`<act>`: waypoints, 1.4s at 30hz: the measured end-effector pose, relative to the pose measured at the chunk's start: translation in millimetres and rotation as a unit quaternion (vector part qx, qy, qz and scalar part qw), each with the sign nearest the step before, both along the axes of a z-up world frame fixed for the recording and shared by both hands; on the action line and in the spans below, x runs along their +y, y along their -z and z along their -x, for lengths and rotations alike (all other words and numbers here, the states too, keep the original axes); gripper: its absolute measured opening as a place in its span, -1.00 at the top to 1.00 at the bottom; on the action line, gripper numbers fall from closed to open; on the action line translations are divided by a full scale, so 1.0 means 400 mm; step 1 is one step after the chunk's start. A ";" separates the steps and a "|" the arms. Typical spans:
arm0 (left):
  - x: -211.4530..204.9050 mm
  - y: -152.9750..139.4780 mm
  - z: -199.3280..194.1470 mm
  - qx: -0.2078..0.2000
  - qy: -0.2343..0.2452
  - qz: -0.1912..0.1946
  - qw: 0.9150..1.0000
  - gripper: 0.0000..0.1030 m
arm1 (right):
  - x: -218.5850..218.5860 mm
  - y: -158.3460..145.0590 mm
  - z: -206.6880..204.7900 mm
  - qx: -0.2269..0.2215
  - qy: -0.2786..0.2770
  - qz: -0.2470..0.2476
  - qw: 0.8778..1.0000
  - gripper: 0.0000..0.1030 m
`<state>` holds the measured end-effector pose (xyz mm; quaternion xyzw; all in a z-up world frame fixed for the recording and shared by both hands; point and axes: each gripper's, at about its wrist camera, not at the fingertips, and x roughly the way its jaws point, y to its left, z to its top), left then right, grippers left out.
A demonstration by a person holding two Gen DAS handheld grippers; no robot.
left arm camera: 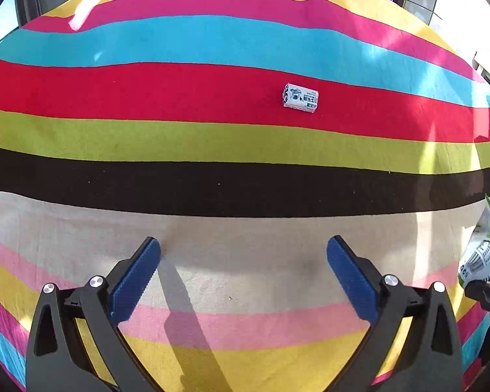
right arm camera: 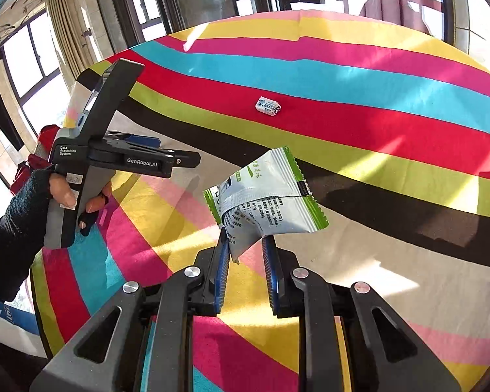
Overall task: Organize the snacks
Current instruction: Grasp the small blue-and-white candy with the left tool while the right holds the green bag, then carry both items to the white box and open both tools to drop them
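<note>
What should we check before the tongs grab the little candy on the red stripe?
1. Left tongs open and empty: ok.
2. Candy lying free on the red stripe of the cloth, nothing touching it: ok.
3. Right tongs shut on the green packet, held up off the cloth: ok.
4. Left tongs down at the candy: not ok, it lies well ahead.
5. Place to put the snacks: cannot tell, none in view.

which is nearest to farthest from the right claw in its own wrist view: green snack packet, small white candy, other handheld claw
1. green snack packet: pinched in the right claw, held above the striped cloth.
2. left claw: off to the left, held in a gloved hand.
3. small white candy: ahead on the red stripe, farthest.
</note>
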<state>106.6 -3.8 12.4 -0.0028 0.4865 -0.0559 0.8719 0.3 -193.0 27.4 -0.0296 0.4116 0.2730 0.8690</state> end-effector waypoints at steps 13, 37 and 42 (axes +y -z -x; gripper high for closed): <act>-0.159 0.001 -0.315 -0.042 0.015 -0.034 0.998 -0.50 | -0.055 0.027 0.005 0.007 0.055 -0.063 0.996 0.58; -0.045 -0.015 0.238 -0.078 0.053 0.096 0.991 0.34 | -0.028 0.021 0.030 -0.011 0.074 -0.019 0.997 0.57; 0.042 -0.028 0.371 -0.090 0.050 0.093 0.990 0.34 | 0.035 0.014 0.091 0.000 0.061 -0.017 0.998 0.57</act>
